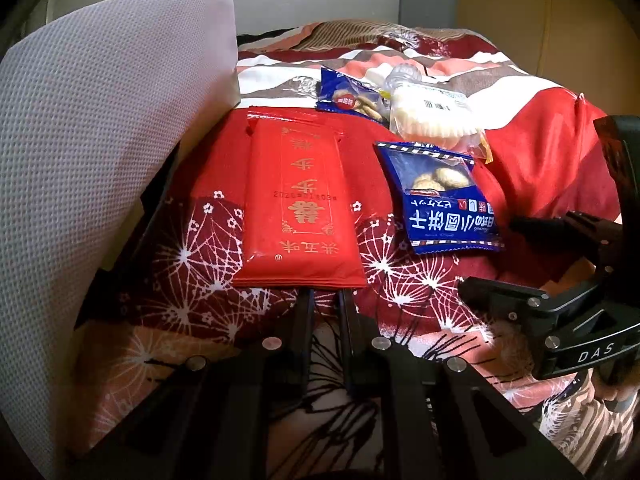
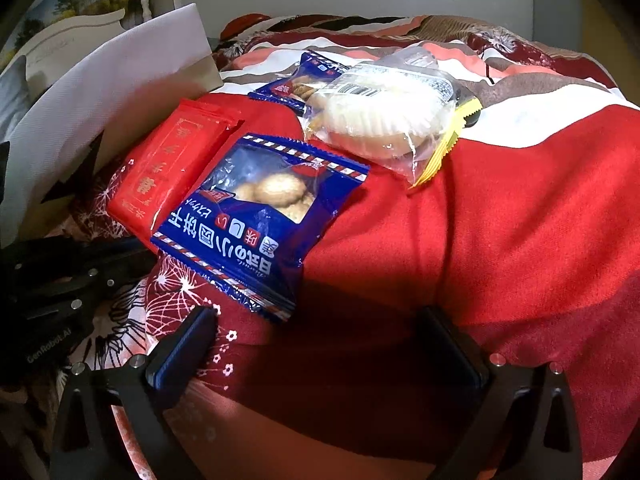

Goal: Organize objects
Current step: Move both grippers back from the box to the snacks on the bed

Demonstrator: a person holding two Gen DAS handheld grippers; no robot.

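1. Red snack packet (image 1: 298, 204) flat on the red patterned bedspread (image 1: 540, 152), near the white mesh cushion (image 1: 100, 140) on its left; gold writing on the front.
2. Near edge of that packet right at the tips of the left gripper (image 1: 325, 296); jaws almost shut, only a thin gap; cannot tell if pinching the packet edge or just touching it.
3. Blue biscuit packet (image 2: 256, 220) just to the right of the red one, round biscuits showing through a clear window; in the right wrist view, lying partly over the red packet's edge.
4. Right gripper (image 2: 320, 344) low over the bedspread, just below the blue packet; jaws spread as wide as can be, nothing between them but cloth, holding nothing.
5. Farther back, a second blue packet (image 1: 350, 96) and a clear bag with a white round pastry (image 2: 380, 116) inside, touching each other; yellow zigzag edge on the clear bag.
6. Behind all that, more bedspread in stripes of white, brown and pink, then a plain wall.
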